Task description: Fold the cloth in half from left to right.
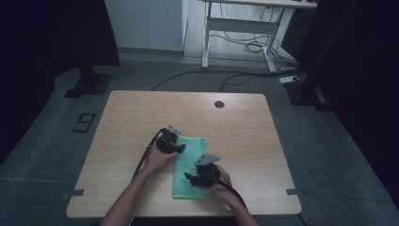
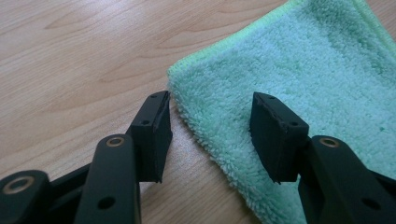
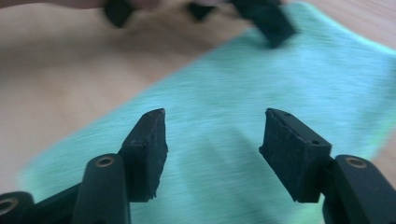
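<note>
A folded green terry towel (image 1: 190, 157) lies lengthwise on the wooden table (image 1: 141, 108), near its front middle. My left gripper (image 1: 181, 149) rests low at the towel's far left corner and is open. In the left gripper view its jaws straddle the towel (image 2: 299, 70) edge: one fingertip (image 2: 152, 126) over bare wood, the other over the pile. My right gripper (image 1: 188, 178) hovers over the towel's near half, pointing left, and is open. The right gripper view is blurred; towel (image 3: 261, 79) spreads beneath the right gripper (image 3: 212, 149), with nothing between the jaws, and the left gripper (image 3: 266, 18) shows at the top.
A round cable hole (image 1: 219, 104) sits near the table's far edge. Beyond the table stands a white desk frame (image 1: 244, 28) with cables on the floor. Dark stands (image 1: 89, 80) flank the table. A "9" mark (image 1: 84, 122) is on the floor at the left.
</note>
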Demonstrator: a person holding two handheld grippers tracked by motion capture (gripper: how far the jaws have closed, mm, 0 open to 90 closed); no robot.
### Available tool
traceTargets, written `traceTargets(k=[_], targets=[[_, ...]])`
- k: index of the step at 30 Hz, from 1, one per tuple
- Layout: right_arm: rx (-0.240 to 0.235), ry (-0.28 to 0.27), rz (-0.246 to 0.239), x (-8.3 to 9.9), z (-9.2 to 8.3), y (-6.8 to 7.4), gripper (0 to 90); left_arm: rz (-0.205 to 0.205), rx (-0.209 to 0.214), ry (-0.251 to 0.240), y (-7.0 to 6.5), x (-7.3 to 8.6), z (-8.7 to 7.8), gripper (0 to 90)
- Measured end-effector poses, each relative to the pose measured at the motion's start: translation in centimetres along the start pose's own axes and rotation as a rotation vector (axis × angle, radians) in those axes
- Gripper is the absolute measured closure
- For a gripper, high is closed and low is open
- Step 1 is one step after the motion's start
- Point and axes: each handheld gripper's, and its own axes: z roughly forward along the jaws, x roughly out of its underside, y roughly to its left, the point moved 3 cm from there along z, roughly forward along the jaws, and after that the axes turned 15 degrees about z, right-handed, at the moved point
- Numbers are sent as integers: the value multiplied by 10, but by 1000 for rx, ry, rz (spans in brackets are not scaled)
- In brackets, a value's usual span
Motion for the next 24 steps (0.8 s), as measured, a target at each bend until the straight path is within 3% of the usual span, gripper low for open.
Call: traceTargets(k=[2, 10, 21, 24], targets=[[22, 1, 23, -6, 5, -16, 418, 0, 1, -1, 0, 0, 0, 480], [53, -19, 45, -27, 22, -50, 421, 1, -1, -2, 0, 0, 0, 480], [69, -6, 46, -48, 44, -77, 411, 5, 3, -11, 0, 1, 0, 481], [82, -11, 68, -49, 47, -85, 410, 6, 3, -10, 0, 2, 0, 481]])
